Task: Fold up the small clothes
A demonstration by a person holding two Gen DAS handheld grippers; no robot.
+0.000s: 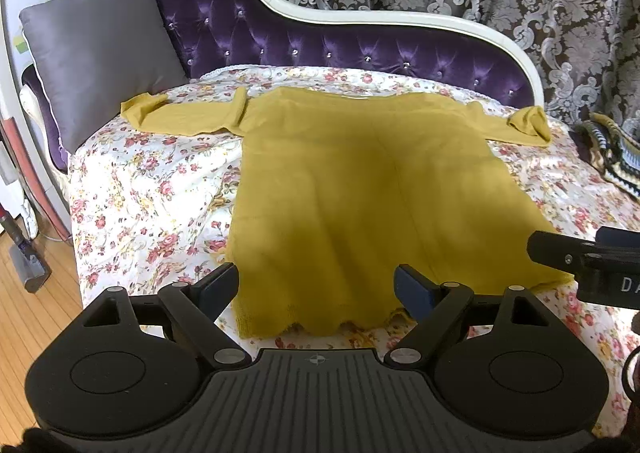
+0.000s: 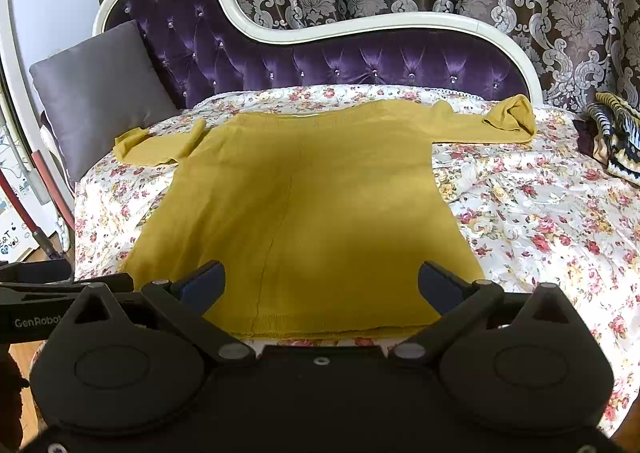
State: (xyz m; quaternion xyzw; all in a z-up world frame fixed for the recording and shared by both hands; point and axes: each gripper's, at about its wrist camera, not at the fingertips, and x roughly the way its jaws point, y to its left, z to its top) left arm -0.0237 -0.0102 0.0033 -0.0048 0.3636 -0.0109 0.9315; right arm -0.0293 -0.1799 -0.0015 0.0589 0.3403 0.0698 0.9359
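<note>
over the flat mustard sweater (image 1: 352, 189), left gripper (image 1: 316, 287) and right gripper (image 2: 322, 285) hover spread wide, empty.

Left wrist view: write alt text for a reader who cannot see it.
A mustard-yellow long-sleeved top lies spread flat, sleeves out to both sides, on a floral bedspread covering a purple tufted chaise. The left gripper hangs open above the top's near hem, holding nothing. A grey cushion leans at the left, and part of the right gripper enters at the right edge.
</note>
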